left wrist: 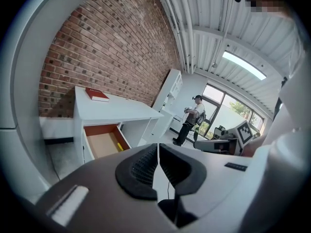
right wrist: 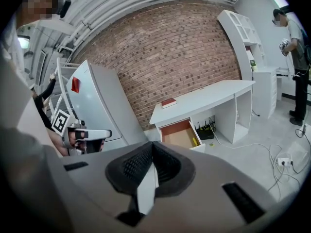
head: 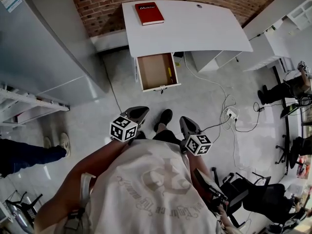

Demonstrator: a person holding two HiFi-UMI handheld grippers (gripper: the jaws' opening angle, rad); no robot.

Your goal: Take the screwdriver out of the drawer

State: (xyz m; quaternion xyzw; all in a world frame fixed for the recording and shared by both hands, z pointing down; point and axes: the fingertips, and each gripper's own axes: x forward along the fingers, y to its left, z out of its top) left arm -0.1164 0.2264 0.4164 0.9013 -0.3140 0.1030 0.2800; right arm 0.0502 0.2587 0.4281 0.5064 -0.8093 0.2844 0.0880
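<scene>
Grey floor (head: 195,106); cables (head: 226,101) near open drawer (head: 153,71)

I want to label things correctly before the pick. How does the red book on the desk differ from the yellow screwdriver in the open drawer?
The book is a broad flat rectangle; the screwdriver is thin and long. The book is red, the screwdriver yellow. The book lies on the white desk; the screwdriver lies inside the open drawer, by its right wall. Both lie flat and untouched.
</scene>
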